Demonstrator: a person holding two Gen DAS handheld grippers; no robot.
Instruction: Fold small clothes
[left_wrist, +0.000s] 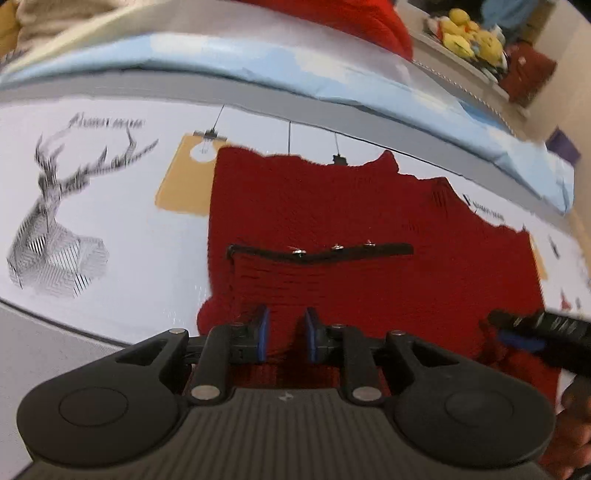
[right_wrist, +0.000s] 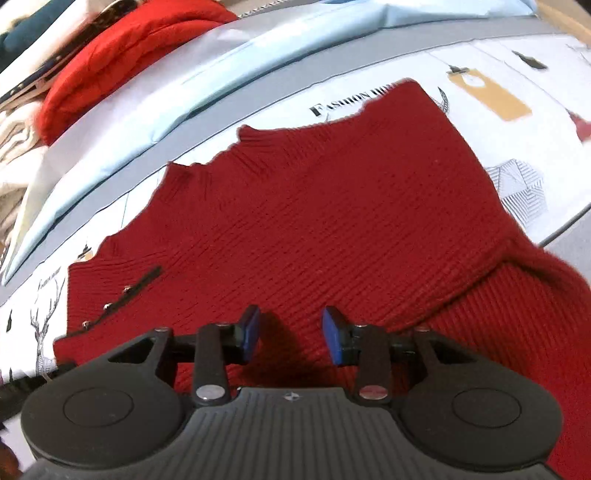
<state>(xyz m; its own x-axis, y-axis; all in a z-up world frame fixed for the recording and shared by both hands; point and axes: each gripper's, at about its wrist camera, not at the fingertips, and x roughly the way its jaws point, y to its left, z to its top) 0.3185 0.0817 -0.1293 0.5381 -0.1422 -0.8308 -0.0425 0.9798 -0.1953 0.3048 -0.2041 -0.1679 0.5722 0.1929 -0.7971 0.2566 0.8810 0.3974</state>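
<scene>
Left gripper (left_wrist: 286, 334) and right gripper (right_wrist: 291, 338) spread, pinching nothing, over red sweater (right_wrist: 332, 221) near bed (left_wrist: 110, 229) front edge; pinch near hem evenly, fold flat.

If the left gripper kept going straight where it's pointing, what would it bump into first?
Most likely the red knitted sweater itself: the left gripper points down at the fabric just before the black buttoned strip. Depth is unclear.
</scene>
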